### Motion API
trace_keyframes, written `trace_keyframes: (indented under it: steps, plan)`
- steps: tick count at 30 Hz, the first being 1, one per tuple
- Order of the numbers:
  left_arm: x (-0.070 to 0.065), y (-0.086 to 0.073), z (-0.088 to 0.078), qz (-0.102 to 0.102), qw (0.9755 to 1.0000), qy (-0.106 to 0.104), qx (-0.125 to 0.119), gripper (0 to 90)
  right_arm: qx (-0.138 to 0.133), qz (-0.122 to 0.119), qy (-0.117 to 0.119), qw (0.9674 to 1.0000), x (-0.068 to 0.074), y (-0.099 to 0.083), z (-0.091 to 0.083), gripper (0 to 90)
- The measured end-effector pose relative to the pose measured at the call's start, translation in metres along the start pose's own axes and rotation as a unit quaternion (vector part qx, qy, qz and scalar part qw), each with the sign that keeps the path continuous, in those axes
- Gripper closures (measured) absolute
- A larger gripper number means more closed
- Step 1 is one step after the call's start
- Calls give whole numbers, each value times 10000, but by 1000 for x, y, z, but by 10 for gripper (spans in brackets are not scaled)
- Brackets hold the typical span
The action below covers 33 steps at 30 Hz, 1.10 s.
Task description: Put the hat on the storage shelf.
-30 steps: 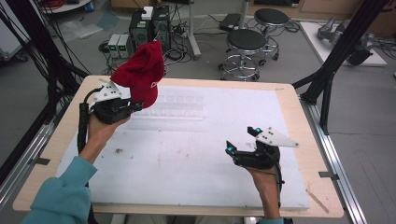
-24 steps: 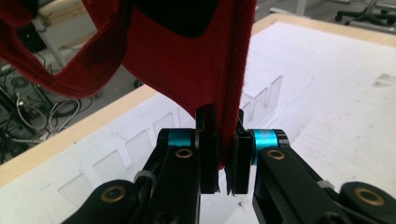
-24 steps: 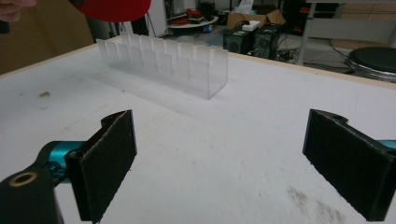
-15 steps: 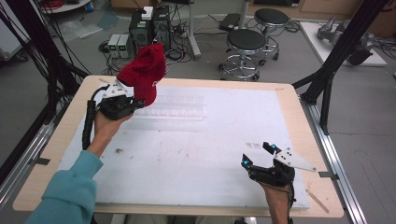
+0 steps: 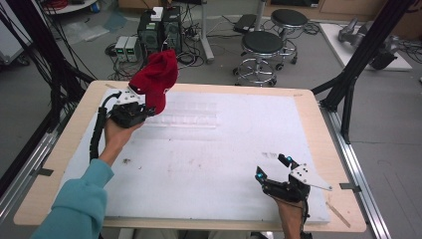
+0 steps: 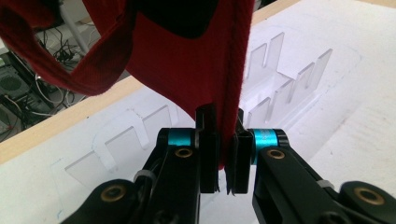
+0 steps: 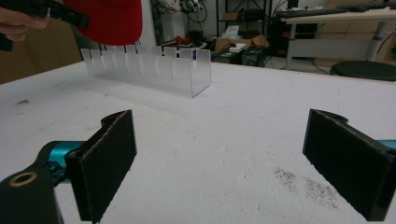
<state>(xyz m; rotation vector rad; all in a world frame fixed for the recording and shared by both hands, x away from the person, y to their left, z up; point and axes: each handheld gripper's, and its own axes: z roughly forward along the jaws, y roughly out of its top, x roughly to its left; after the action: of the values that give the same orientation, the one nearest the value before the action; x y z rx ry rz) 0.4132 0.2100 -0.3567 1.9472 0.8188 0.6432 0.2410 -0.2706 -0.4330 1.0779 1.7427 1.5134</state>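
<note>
The left tool (image 5: pixel 144 105) was pinching a red cap (image 5: pixel 157 79) by a fold of its fabric; in the left gripper view the two black jaws stood pressed together on the cloth (image 6: pixel 196 70), with a corded seam running down into the pinch. The cap hung raised above the far-left part of the surface (image 5: pixel 199 164), near its far edge and clear of the white mat.

Directly beyond and below the cap lay a clear slotted rack (image 5: pixel 186 115), its long axis running parallel to the far edge of the surface. In the left gripper view its upright dividers (image 6: pixel 280 74) rose just behind the held fabric, so the cap was judged to sit over the rack's left end, apart from it rather than touching.

The right tool (image 5: pixel 273 167) rested low at the near-right corner of the surface, its jaws spread wide with nothing between them; in the right gripper view the rack (image 7: pixel 149 70) stood well apart, farther along the surface, with the cap (image 7: pixel 109 21) above its far end.

The left hand was by far the nearer to the rack. Any lowering of the cap into a slot would probably turn on lining the fabric up with the dividers, crosswise to the rack's long axis.
</note>
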Motion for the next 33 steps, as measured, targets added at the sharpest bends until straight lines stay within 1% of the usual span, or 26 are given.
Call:
trace_keyframes:
  steps: [2, 3, 5, 7, 9, 10, 12, 14, 16, 18, 22, 24, 25, 29, 33]
  plan:
    - [0, -1, 2, -12, 10000, -9, 24, 853, -74, -57, 5, 10000, 0, -2, 2, 86]
    - [0, -1, 3, 20, 10000, 62, 71, 853, -94, -71, 1, 9999, 1, -2, 2, 86]
    - [1, -2, 4, -43, 10000, 31, 50, 853, -161, -112, 6, 9998, 1, -3, 5, 87]
    - [0, -2, 5, -1, 10000, 69, 69, 853, -157, -94, 12, 9998, 1, -4, 6, 87]
    - [0, -2, 7, -27, 10000, 52, 65, 853, -209, -123, 11, 9997, 0, -4, 8, 87]
    - [-1, -2, 8, 16, 9999, 75, 92, 853, -219, -97, 23, 9997, 0, -4, 9, 87]
    - [-1, -3, 10, -24, 9999, 62, 93, 853, -265, -134, 13, 9996, -1, -5, 11, 87]
    - [-1, -3, 13, -21, 9999, 85, 101, 853, -264, -121, 19, 9996, -1, -5, 13, 87]
    - [-2, -4, 15, -2, 9999, 118, 118, 853, -287, -178, 23, 9994, -2, -6, 14, 86]
    - [-1, -5, 17, -3, 9998, 133, 128, 853, -261, -190, 2, 9995, -2, -6, 15, 87]
    - [-1, -6, 18, -128, 9998, 150, 80, 853, -224, -189, 3, 9996, 0, -9, 18, 87]
    - [-1, -6, 18, -217, 9996, 150, 69, 853, -197, -235, 13, 9995, 0, -11, 19, 87]
    - [-1, -6, 19, -245, 9996, 154, 61, 853, -152, -190, 19, 9997, 1, -12, 20, 87]
    - [-6, -4, 19, -160, 9995, 247, 109, 853, -144, -304, -1, 9994, 3, -13, 23, 87]
    - [-8, -4, 20, -259, 9992, 287, 117, 853, -149, -262, -7, 9995, 2, -13, 24, 87]
